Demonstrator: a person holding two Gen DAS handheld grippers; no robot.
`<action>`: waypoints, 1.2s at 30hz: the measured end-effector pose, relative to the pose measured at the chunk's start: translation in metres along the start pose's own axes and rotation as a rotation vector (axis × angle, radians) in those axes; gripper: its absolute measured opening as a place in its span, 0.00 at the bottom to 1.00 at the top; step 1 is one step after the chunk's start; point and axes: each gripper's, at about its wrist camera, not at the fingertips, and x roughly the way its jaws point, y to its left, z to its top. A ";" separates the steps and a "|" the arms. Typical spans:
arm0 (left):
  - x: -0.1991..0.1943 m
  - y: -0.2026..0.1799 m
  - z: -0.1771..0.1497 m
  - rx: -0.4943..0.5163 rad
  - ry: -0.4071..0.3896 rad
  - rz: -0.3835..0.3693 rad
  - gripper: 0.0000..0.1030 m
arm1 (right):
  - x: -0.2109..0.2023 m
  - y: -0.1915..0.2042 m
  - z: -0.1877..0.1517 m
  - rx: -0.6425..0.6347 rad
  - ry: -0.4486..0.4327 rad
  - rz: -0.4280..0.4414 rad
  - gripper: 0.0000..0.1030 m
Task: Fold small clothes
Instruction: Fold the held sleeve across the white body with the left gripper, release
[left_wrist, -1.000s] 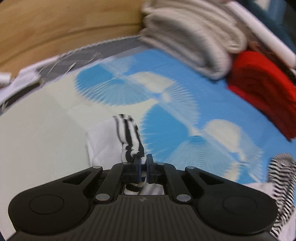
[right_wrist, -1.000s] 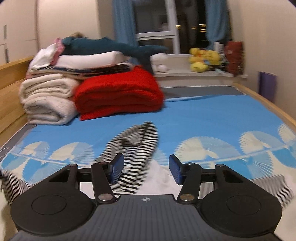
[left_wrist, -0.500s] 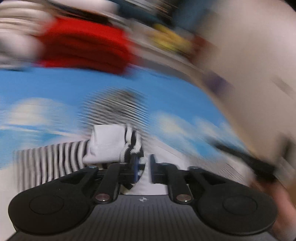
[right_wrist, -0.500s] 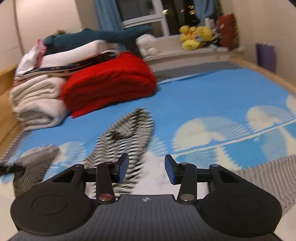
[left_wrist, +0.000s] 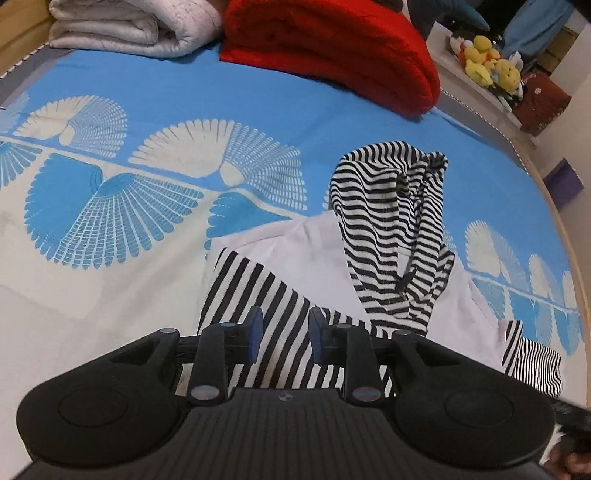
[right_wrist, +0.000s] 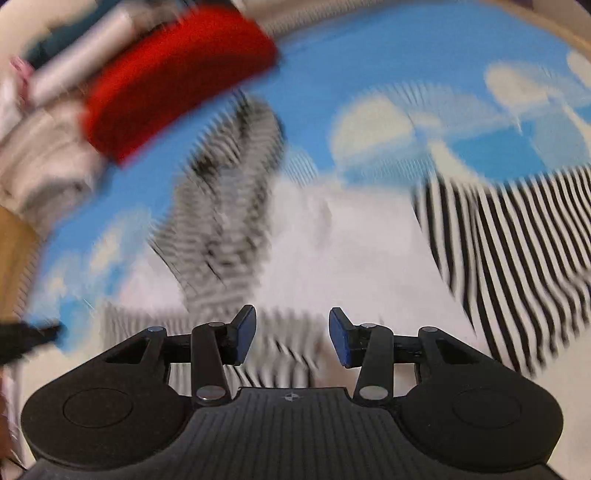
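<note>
The left gripper (left_wrist: 284, 334) hovers over the hooded top (left_wrist: 321, 269), a small white garment with black-and-white striped sleeves and hood, spread on the bed (left_wrist: 110, 280). Its jaws have just been opening and now stand a little apart with nothing pinched; a striped sleeve (left_wrist: 255, 295) lies directly beneath and ahead of them, folded across the white body. Ahead and to the right of the jaws the striped hood (left_wrist: 388, 221) lies crumpled over the white chest, a dark drawstring trailing down it. The other sleeve (left_wrist: 532, 354) pokes out far to the right. Well beyond the jaws sit a folded red blanket (left_wrist: 332, 51) and, left of it, a folded white quilt (left_wrist: 129, 26); yellow plush toys (left_wrist: 487, 62) show at the far right.

The right gripper (right_wrist: 291, 334) has its jaws open and empty, apart above the same garment (right_wrist: 332, 251). This view is heavily blurred. The white body lies just ahead of the jaws, the hood (right_wrist: 229, 192) ahead to the left, and a striped sleeve (right_wrist: 517, 251) spreads to the right. The red blanket (right_wrist: 177, 74) is far ahead on the left
</note>
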 end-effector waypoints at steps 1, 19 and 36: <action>0.000 0.002 0.001 0.008 -0.001 0.004 0.27 | 0.008 -0.003 -0.005 0.018 0.035 -0.031 0.46; -0.001 0.008 -0.004 0.042 0.006 0.010 0.27 | -0.037 -0.001 0.002 -0.065 -0.296 -0.047 0.00; 0.005 0.005 -0.008 0.076 0.019 0.024 0.27 | 0.045 -0.021 -0.025 -0.011 0.037 -0.045 0.01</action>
